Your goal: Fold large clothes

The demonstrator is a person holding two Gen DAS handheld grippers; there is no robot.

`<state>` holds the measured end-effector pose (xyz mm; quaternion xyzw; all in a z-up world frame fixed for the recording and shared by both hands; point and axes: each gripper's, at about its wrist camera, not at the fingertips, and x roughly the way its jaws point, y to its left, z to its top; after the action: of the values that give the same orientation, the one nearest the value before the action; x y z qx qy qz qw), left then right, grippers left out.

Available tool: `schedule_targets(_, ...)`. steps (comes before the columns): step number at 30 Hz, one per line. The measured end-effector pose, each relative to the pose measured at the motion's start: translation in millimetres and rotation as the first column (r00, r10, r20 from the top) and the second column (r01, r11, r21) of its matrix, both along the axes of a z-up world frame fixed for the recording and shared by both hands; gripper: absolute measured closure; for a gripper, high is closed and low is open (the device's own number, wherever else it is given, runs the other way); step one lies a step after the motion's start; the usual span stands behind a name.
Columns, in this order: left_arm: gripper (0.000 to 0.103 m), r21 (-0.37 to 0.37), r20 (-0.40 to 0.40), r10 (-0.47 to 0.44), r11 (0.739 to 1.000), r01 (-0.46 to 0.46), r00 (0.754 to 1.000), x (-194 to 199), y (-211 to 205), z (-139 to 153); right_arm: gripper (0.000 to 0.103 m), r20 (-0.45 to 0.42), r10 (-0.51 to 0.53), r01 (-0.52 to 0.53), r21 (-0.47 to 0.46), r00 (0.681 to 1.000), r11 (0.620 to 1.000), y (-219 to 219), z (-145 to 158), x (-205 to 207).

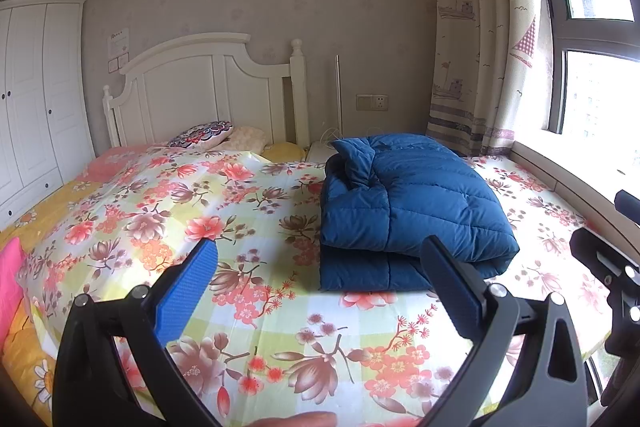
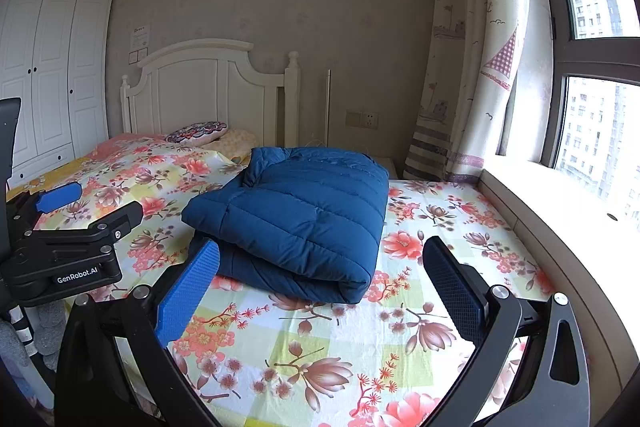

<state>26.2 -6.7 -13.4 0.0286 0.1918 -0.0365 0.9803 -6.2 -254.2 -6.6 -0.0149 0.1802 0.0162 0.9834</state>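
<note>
Already our blue jacket point(image 2: 296, 219) lies folded on the bed point(image 2: 320, 355), toward the headboard point(image 2: 208, 91). We hold left gripper point(image 1: 320, 267) and right gripper point(image 2: 320, 267) spread, empty, short of it. Folding looks finished; next, perhaps pressing flat.
</note>
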Motion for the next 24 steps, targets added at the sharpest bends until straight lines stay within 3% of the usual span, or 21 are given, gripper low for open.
schedule_targets(24,0.002,0.002,-0.005,0.002,1.000,-0.002,1.000,-0.3,-0.7,-1.5,0.005,-0.010,-0.005,0.005,0.006,1.000,1.000,5.0,-3.9,0.5)
